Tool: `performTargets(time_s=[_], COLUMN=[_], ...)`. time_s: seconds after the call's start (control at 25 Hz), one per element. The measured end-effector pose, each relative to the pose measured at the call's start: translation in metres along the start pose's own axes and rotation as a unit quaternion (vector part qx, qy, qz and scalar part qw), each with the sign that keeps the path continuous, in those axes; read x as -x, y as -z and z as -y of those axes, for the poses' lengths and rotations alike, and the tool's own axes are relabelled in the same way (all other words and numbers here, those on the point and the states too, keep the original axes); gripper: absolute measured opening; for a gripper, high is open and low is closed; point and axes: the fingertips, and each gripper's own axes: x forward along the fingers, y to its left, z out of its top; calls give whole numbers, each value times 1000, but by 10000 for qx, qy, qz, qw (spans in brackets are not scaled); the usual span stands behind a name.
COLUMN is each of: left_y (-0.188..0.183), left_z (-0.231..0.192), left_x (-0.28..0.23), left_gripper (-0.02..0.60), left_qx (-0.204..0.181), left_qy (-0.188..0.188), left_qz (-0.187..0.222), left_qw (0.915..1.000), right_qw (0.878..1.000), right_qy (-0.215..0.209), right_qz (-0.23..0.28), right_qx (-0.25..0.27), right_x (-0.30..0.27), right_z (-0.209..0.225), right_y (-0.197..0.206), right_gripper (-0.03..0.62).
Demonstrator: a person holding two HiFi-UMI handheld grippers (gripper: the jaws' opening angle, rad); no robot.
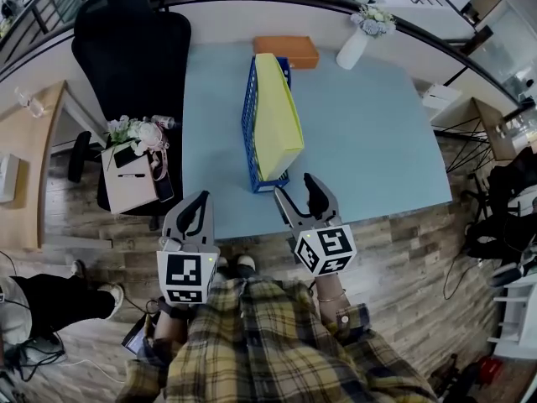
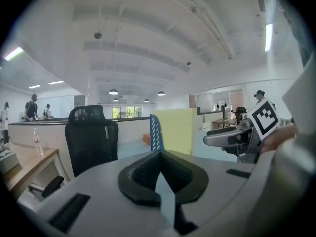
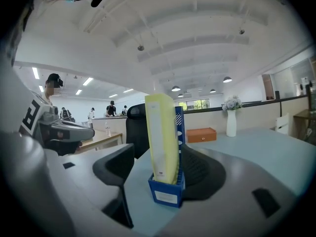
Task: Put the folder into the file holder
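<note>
Folder point(image 1: 278, 112) stood inside the file holder point(image 1: 249, 116), yellow sheet rising well above the blue wall and leaning away from it to the holder's right. Task looked essentially complete; what remained was probably a clean pull-away. Right gripper point(image 1: 298, 193) sat just beside the holder's near end, jaws wide apart, nothing between them. Its own view put the holder's end wall straight ahead, past the pads. Left gripper point(image 1: 195, 211) was to the holder's near left, off the table point(image 1: 369, 133) edge, jaws closed tip to tip and empty. To finish well, the right gripper should draw straight back from the holder's near end, without clipping the end wall or dragging the holder. The lean looked stable, but a knock could tip the folder out. Orange box point(image 1: 286, 50) and vase point(image 1: 354, 47) beyond the holder's far end were out of the way.
</note>
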Motion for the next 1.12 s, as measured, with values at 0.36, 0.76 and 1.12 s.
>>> performTargets(time_s=[0.36,0.76,1.12], left_y=[-6,-6,3], left_z=[6,12,10], left_x=[5,6,8], left_gripper=[-9,-9,-8], left_qx=[17,33,124], left_qy=[60,127,182], left_qz=[58,122,95], left_qw=[10000,9998,9997], right_qw=[9996,9993,9990], right_qy=[-280,-275,-271], right_qz=[7,205,161], right_qx=[-89,-169,-322], right_x=[34,54,57], right_z=[-4,1,0], right_y=[-4,-11,-4], right_gripper=[220,26,2])
